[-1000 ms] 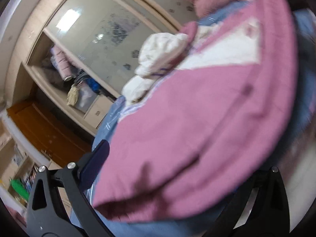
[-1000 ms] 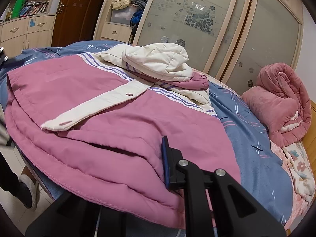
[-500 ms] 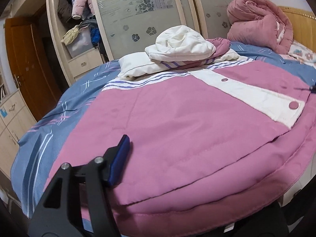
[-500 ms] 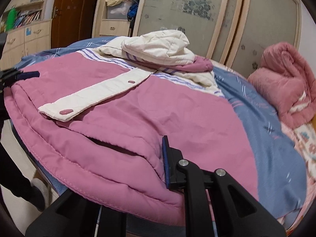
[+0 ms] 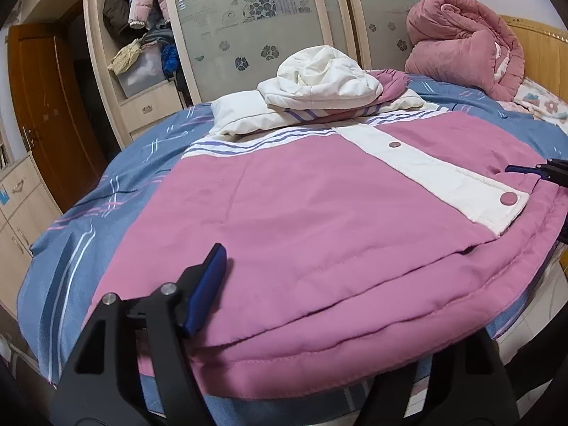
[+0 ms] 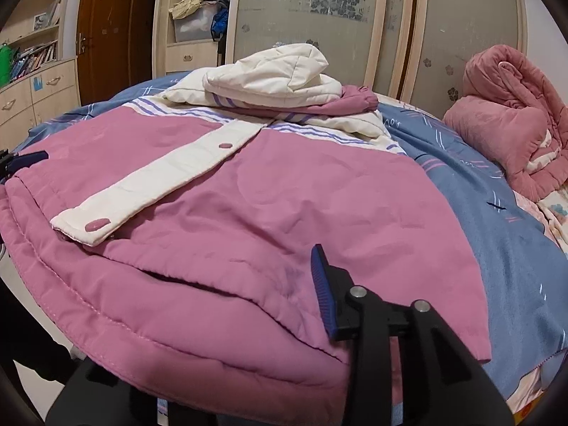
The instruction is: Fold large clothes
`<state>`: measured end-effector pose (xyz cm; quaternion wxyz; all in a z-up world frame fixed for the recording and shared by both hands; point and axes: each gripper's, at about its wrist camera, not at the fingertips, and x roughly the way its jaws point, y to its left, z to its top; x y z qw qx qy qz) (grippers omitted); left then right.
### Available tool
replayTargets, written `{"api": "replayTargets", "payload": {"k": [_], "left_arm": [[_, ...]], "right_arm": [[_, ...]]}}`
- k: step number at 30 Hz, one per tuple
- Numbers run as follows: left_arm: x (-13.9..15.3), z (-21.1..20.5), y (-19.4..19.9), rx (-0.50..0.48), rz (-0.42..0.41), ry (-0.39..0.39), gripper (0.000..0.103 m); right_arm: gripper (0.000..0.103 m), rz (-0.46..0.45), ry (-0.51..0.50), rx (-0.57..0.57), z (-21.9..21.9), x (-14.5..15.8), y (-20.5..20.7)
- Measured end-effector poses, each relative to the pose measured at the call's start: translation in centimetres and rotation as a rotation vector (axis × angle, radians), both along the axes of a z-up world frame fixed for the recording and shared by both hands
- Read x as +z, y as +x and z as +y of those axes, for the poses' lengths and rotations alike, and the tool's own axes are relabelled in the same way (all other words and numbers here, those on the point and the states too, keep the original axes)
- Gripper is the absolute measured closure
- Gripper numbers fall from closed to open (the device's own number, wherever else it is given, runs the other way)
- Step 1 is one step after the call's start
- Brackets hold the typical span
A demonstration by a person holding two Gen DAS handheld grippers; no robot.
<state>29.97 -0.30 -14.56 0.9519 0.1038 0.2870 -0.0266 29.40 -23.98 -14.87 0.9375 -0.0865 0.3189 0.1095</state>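
Note:
A pink padded jacket [image 5: 319, 220] with a cream button strip [image 5: 443, 177] and a cream hood [image 5: 319, 81] lies flat on the bed; it also shows in the right wrist view [image 6: 284, 206]. My left gripper [image 5: 312, 323] stands wide open astride the jacket's near hem at its left corner; one blue-padded finger [image 5: 207, 298] lies on top, the other finger is under the hem. My right gripper [image 6: 227, 348] is open the same way at the hem's right corner, with one finger [image 6: 325, 294] on top. Each gripper's tip shows at the edge of the other's view.
The bed has a blue patterned sheet [image 5: 88, 220]. A rolled pink quilt [image 5: 468, 49] lies at the head of the bed by the wooden headboard [image 5: 539, 46]. A wardrobe with frosted sliding doors [image 6: 319, 17], drawers [image 6: 35, 96] and a brown door [image 5: 42, 106] stand behind. The floor is below the hem.
The left gripper has swung from a tilted, close view of the jacket to level at the hem. The jacket now lies flatter. The right gripper has shifted slightly.

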Motion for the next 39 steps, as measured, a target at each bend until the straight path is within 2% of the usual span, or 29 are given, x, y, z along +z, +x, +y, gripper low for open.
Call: {"api": "replayTargets", "payload": {"k": [2, 3, 6, 10, 13, 20, 23, 26, 28, 30, 33, 36, 39], "left_arm": [[0.1, 0.1, -0.1, 0.006, -0.001, -0.018, 0.033], [0.1, 0.1, 0.0, 0.010, 0.000, -0.027, 0.033], [0.0, 0.1, 0.1, 0.017, 0.004, -0.051, 0.033], [-0.3, 0.1, 0.2, 0.036, 0.002, -0.091, 0.033], [-0.6, -0.2, 0.4, 0.054, 0.007, -0.090, 0.032], [-1.2, -0.2, 1.3, 0.081, 0.098, -0.106, 0.032], [-1.3, -0.1, 1.4, 0.101, 0.102, -0.114, 0.032], [-1.3, -0.2, 1.5, 0.107, 0.102, -0.108, 0.042], [-1.2, -0.6, 1.5, 0.093, 0.103, -0.096, 0.074], [-1.0, -0.9, 1.6, 0.060, 0.102, -0.077, 0.086], [-0.5, -0.2, 1.8, 0.053, 0.105, -0.120, 0.088], [-0.2, 0.1, 2.1, 0.057, 0.108, -0.150, 0.088], [0.6, -0.3, 2.1, 0.048, 0.084, -0.111, 0.089]], "right_arm": [[0.063, 0.005, 0.016, -0.005, -0.1, 0.0, 0.3], [0.058, 0.009, 0.015, -0.008, 0.0, -0.1, 0.4], [0.051, 0.011, 0.006, -0.009, 0.3, -0.2, 0.6], [0.051, 0.016, 0.021, -0.013, 0.3, -0.1, 0.7], [0.051, 0.025, 0.020, -0.020, 0.3, -0.1, 0.7], [0.051, 0.062, 0.025, -0.035, 0.4, -0.4, 1.2], [0.051, 0.066, 0.027, -0.047, 0.6, -0.4, 1.3], [0.061, 0.064, 0.035, -0.046, 0.8, -0.3, 1.3], [0.070, 0.056, 0.038, -0.042, 0.9, -0.3, 1.2], [0.079, 0.051, 0.047, -0.039, 0.8, -0.2, 1.2], [0.086, 0.039, 0.075, -0.034, 0.6, 0.2, 1.1], [0.088, 0.040, 0.091, -0.027, 0.4, 0.7, 1.2], [0.090, 0.027, 0.118, -0.023, 0.1, 1.7, 1.5]]}}
